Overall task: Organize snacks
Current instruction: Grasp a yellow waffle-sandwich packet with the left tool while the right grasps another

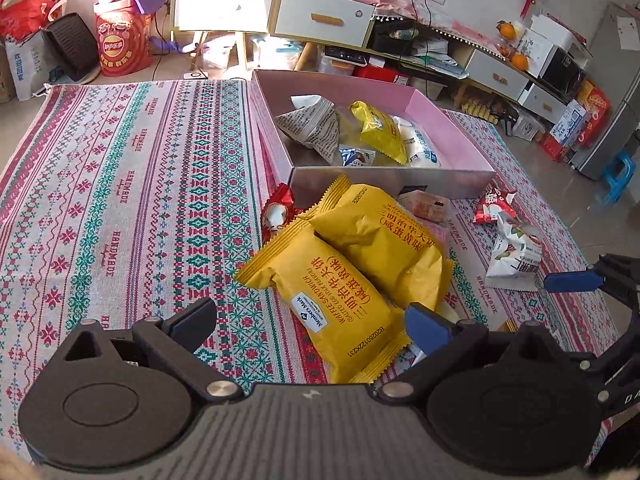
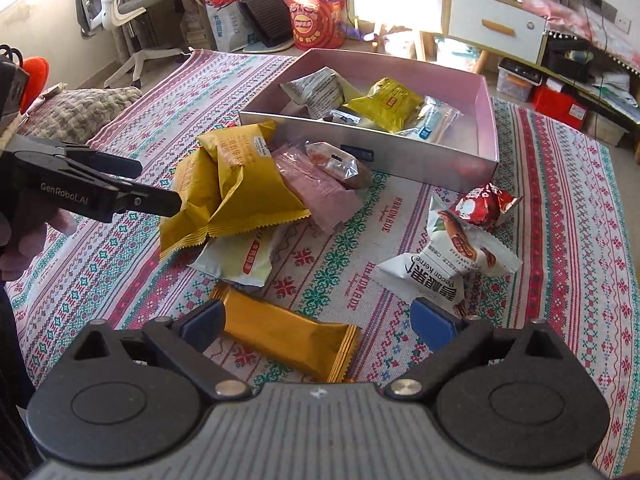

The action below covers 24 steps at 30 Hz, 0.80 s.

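Note:
Two yellow waffle sandwich packets lie in a pile on the patterned cloth, the nearer packet (image 1: 332, 304) overlapping the farther packet (image 1: 384, 236). My left gripper (image 1: 312, 320) is open, one finger on each side of the nearer packet, pads clear of it. My right gripper (image 2: 318, 320) is open just above a gold bar packet (image 2: 288, 340) lying between its fingers. The pink box (image 1: 392, 180) (image 2: 360, 140) behind the pile holds several snacks. The left gripper (image 2: 120, 184) also shows in the right wrist view, beside the yellow packets (image 2: 232, 188).
A white pecan packet (image 2: 436, 268) and a red packet (image 2: 484, 204) lie right of the pile. A pink packet (image 2: 320, 192) and a pale packet (image 2: 240, 260) lie within it. A grey cushion (image 2: 80, 108) sits at the cloth's left edge. Cabinets and bags stand beyond.

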### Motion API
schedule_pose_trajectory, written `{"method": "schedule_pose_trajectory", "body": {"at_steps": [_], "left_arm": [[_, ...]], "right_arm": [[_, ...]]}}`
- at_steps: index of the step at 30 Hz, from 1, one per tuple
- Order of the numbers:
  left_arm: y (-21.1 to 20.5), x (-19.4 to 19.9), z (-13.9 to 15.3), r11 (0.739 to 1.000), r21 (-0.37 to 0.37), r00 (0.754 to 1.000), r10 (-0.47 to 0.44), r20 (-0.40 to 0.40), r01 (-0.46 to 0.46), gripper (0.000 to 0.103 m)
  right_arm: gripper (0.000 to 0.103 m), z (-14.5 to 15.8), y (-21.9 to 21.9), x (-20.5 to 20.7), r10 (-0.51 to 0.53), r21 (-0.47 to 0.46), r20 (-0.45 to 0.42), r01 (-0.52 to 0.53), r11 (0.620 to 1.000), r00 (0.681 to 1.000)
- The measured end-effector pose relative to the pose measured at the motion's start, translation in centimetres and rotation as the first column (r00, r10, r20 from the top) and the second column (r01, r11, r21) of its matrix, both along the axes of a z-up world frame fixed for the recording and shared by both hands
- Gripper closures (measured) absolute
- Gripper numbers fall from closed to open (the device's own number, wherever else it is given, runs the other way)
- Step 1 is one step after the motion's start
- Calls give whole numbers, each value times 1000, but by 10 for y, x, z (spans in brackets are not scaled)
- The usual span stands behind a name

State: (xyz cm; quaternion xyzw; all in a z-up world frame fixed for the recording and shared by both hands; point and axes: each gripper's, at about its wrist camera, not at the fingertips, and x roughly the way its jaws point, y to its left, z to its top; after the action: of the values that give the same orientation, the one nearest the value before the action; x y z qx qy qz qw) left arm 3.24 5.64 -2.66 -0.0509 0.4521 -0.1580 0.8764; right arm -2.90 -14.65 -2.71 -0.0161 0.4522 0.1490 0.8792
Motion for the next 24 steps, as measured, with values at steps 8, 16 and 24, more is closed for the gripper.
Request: {"method": "schedule_pose_trajectory", "body": {"at_steps": [8,16,24], "left_arm": [[5,13,-10,982,-169,993,63,-103,-80,23],[9,16,-16,975,-191,983,80,-165,-112,48],[20,7,-4,995,-59,986,76,-147,-85,53]], "right_arm": [[20,20,17,21,36,29,102,-39,999,994],[32,16,32,39,67,31,104,-70,997,992],[38,7,47,51,68,22,83,-70,997,994]]}}
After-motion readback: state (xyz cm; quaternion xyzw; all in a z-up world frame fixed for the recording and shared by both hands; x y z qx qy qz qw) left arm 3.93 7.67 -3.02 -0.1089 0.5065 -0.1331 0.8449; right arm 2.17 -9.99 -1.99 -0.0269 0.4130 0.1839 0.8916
